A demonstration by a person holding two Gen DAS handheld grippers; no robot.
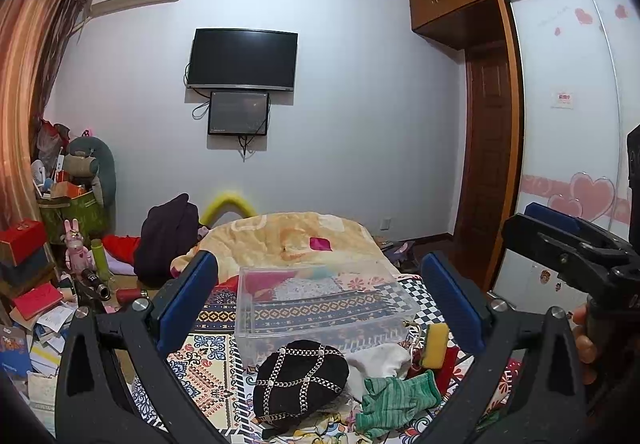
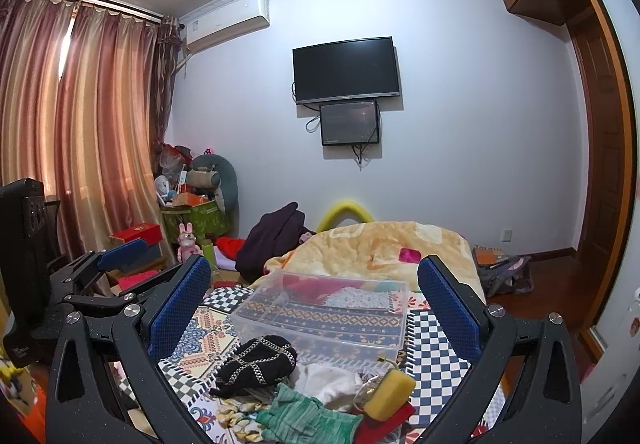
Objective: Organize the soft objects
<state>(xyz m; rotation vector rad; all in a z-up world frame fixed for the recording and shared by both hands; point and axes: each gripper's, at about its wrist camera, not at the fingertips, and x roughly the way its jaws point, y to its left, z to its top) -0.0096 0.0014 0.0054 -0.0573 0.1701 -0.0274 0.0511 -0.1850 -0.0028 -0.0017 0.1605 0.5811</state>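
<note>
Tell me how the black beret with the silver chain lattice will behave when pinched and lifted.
The black beret with silver chain lattice already lies slumped and creased, so it will probably droop from the gripper. Its chains likely add slight weight and may snag the neighbouring green striped glove.

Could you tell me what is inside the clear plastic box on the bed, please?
The clear plastic box looks empty; only the patterned bedspread shows through its walls. No soft items are inside it yet.

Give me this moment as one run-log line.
left gripper open, hovering | right gripper open, hovering | clear bin empty on bed | black hat, white cloth, green glove, yellow sponge piled before bin
</note>
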